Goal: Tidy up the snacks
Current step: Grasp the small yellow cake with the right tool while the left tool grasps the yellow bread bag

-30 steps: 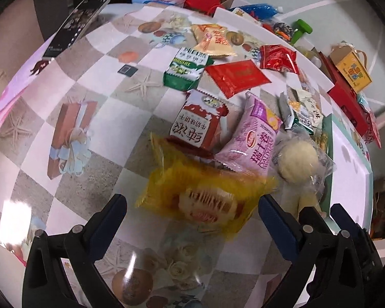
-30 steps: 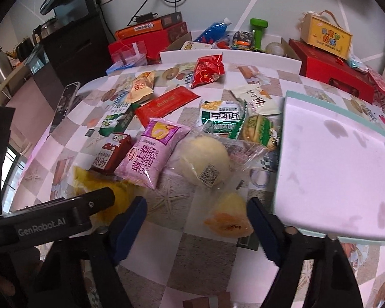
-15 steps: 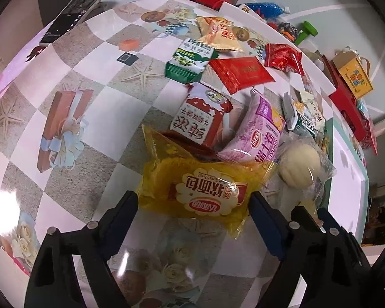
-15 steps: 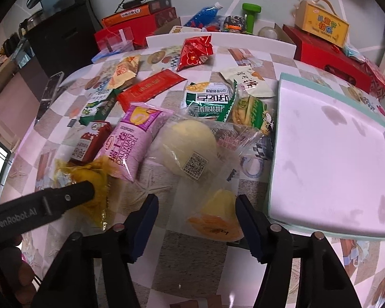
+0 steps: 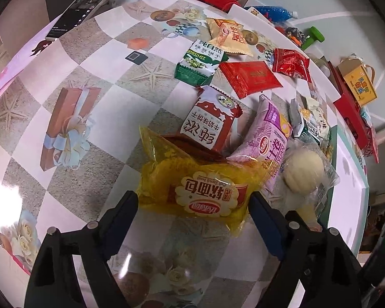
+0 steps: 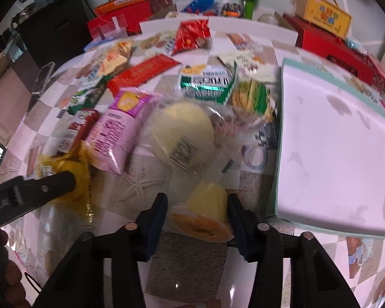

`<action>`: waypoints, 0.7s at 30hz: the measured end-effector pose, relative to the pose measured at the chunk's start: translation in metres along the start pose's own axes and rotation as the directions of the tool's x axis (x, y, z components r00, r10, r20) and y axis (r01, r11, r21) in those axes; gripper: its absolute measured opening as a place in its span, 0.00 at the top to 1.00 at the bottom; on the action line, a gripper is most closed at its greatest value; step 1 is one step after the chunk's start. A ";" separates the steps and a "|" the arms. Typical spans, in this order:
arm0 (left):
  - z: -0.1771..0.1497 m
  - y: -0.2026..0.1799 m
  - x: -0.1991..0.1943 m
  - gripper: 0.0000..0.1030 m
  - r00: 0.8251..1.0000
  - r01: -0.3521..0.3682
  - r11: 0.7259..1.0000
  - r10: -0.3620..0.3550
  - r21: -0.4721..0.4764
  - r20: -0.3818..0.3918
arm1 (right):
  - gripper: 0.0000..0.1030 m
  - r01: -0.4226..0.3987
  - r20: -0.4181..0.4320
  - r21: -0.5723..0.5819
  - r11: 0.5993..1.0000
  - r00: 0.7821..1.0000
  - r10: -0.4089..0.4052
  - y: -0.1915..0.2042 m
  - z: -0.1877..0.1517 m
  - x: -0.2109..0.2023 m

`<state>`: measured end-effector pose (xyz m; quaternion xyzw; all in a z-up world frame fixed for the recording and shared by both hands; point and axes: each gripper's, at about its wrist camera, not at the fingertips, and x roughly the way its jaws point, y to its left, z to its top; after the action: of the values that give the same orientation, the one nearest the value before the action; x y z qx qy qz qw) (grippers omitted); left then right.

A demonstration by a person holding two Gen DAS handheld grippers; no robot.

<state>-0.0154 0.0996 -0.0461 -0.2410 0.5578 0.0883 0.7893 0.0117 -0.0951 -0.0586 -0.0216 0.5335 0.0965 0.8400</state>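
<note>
Many snack packets lie on a checkered table. My left gripper has its jaws around a yellow bread packet, touching both sides. My right gripper is closed on a small yellow jelly cup in clear wrap. Beside these lie a pink roll packet, a red-and-white biscuit packet and a round pale bun in clear plastic. The left gripper's finger shows in the right wrist view against the yellow packet.
A white tray with a teal rim lies right of the snacks. Red boxes, a yellow carton and bottles stand at the table's back. A phone lies far left. More packets, green and red, lie further back.
Both grippers moved forward and narrowed. The left jaws now flank the yellow bread packet; the right jaws closed from wide open onto the jelly cup.
</note>
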 end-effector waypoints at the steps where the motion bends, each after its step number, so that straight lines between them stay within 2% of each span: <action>1: 0.000 -0.001 0.000 0.14 1.000 -0.001 1.000 0.001 0.001 0.001 | 0.54 0.002 -0.006 0.004 1.000 1.000 -0.002 -0.001 0.000 0.002; 5: 0.001 -0.002 0.000 0.16 1.000 -0.002 1.000 0.002 0.003 0.006 | 0.54 0.004 -0.002 0.002 1.000 1.000 -0.004 -0.001 -0.001 0.001; 7: 0.001 -0.003 -0.002 0.24 1.000 0.009 1.000 -0.009 0.011 0.015 | 0.54 0.003 -0.001 0.003 1.000 1.000 -0.003 -0.001 -0.001 0.000; 13: 0.002 -0.004 -0.008 0.31 0.999 0.012 1.000 -0.013 0.020 0.037 | 0.54 0.006 0.009 0.010 1.000 1.000 -0.006 -0.002 -0.001 -0.005; 21: 0.002 -0.001 -0.018 0.38 0.997 0.043 0.999 -0.044 0.011 0.062 | 0.54 -0.002 0.071 0.030 1.000 0.997 -0.001 -0.007 -0.001 -0.029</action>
<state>-0.0197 0.1020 -0.0281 -0.2465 0.5281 0.0758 0.8091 0.0004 -0.1057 -0.0334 -0.0053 0.5047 0.0894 0.8587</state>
